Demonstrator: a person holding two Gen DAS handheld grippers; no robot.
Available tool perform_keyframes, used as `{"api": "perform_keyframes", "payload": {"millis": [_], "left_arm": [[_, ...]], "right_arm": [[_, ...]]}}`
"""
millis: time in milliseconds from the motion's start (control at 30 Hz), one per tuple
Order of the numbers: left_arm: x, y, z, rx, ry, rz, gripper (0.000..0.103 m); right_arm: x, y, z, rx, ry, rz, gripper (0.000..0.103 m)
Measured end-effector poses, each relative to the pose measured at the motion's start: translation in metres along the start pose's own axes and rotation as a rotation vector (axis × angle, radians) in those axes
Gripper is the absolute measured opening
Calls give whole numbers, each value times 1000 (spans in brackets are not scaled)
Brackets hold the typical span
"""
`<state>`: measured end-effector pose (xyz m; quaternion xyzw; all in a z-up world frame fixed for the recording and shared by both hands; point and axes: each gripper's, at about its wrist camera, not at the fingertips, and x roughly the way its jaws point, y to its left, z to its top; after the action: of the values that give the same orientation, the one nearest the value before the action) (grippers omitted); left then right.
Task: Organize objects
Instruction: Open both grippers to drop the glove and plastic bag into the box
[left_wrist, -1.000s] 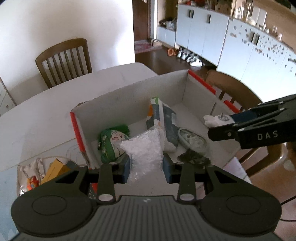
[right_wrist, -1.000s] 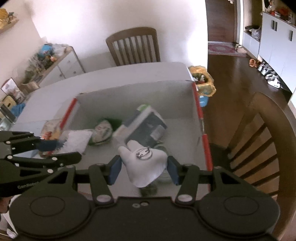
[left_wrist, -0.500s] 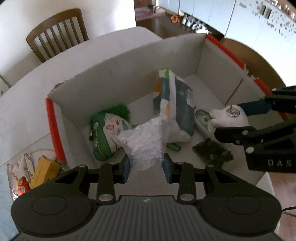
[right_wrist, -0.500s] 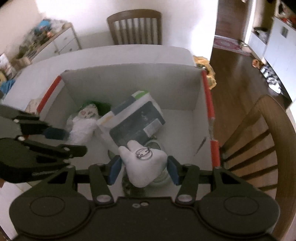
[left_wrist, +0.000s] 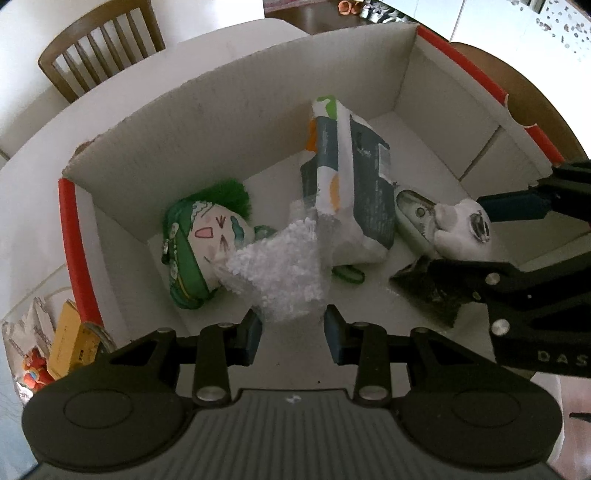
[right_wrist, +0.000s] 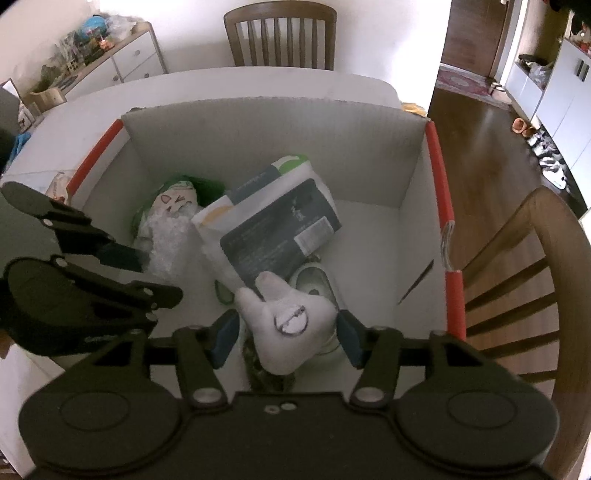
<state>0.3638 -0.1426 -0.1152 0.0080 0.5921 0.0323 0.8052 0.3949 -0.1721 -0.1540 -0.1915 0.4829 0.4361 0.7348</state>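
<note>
A: How are the two grippers seen?

B: The left gripper (left_wrist: 291, 334) is clamped on a bag of white granules (left_wrist: 284, 273), held low inside the box (left_wrist: 236, 110). The right gripper (right_wrist: 284, 334) is being opened; a white tooth-shaped plush (right_wrist: 288, 321) is seen between its pads, with a gap showing on each side.

A: What is found beneath the plush?

B: A dark crumpled item (right_wrist: 267, 376) and a pale oval thing (right_wrist: 314, 282) are seen on the box floor.

A: And further in?

B: A grey-and-white packet (left_wrist: 351, 192) is laid across the middle, beside a green-haired doll (left_wrist: 207, 240). Beyond the box, a white table (right_wrist: 258, 83) and a chair (right_wrist: 280, 35) are seen.
</note>
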Motion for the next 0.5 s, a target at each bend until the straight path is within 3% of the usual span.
{"api": "perform_keyframes", "payload": {"millis": [200, 500], "left_arm": [[-5, 0, -3, -1, -14, -2, 51], [-22, 2, -9, -7, -81, -25, 54]], "right_arm": [[-8, 2, -4, -6, -12, 10, 64], [-30, -1, -6, 21, -47, 14, 64]]}}
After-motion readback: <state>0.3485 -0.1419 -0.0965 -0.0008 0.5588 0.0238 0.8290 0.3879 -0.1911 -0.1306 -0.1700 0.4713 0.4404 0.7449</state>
